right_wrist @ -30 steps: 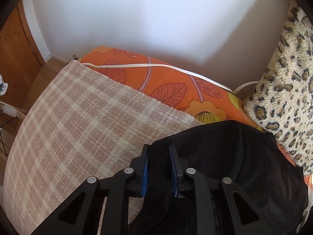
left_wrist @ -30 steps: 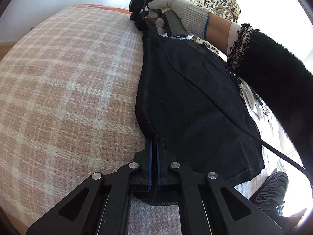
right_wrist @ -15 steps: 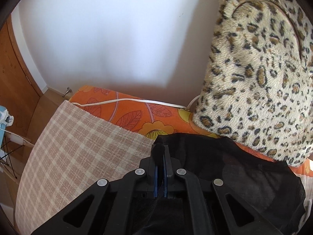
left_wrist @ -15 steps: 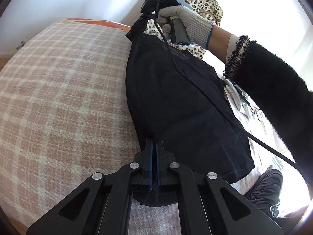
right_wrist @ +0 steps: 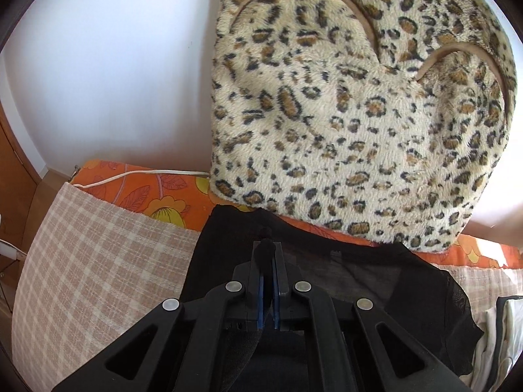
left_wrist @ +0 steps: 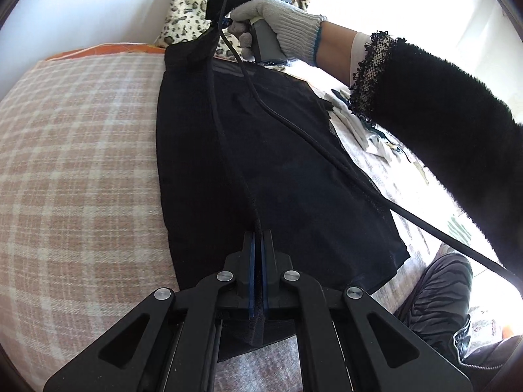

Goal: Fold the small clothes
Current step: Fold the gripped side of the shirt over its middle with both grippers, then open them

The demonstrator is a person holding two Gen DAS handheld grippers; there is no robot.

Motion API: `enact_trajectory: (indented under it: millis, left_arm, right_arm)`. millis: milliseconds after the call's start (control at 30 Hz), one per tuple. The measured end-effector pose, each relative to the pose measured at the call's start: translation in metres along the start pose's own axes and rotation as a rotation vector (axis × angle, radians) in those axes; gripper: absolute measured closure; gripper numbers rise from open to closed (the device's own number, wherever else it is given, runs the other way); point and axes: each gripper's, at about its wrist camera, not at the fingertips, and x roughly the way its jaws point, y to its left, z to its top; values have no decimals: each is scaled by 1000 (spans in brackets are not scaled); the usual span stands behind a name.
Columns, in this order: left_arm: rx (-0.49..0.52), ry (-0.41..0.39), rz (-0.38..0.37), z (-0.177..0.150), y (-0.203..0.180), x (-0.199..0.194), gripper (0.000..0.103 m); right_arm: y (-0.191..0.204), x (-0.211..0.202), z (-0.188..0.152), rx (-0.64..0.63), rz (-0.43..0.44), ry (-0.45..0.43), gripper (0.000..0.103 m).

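black garment (left_wrist: 278, 170) sat pinched at both ends: our left gripper (left_wrist: 259, 245) clamped its near edge, our right gripper (right_wrist: 268, 254) had just closed on the far corner, stretching it above the plaid blanket (left_wrist: 81, 163) near the leopard cushion (right_wrist: 359, 114).

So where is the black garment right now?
The black garment is stretched above the checked blanket, pinched at its near end by the left hand-held gripper and at its far end, by the leopard-print cushion, by the right hand-held gripper.
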Motion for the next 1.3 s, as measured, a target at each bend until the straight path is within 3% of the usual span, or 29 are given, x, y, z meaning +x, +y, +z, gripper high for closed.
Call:
enact_trajectory:
  millis: [200,500,567,600,633,700,867,1100,1300]
  left_arm:
    - [23,26,-20,1,-13,13,102]
    - [24,109,-71,3,-26,33,101]
    - [18,151,-98,3,-28,38,92]
    - [14,158,-117,2,-30,37,87]
    - [16,162,-134,1,-32,36,85]
    - [38,166,-159,-1,-37,32,85]
    - [18,102,-173,-3,-28,5,85]
    - [-70,-57,-44,4,10,-38,85]
    - [-67,-84,8,1,13,-45,85]
  right_arm:
    - [-37,11,-14,21,-27,11,102]
    - [-39,35,-21,7,-37,51,100]
    - [-39,42,-22,-4,-66,73,81]
    - [-39,43,-22,-9,-96,77,57]
    - [-41,44,-23,-18,-123,74,45]
    - [-46,43,-27,-24,-150,66,45]
    - [-73,18,-40,12,-142,46,44]
    - [-117,-56,-57,57,-84,-42,39]
    - [-153,-115,-95,113,-17,-77,38]
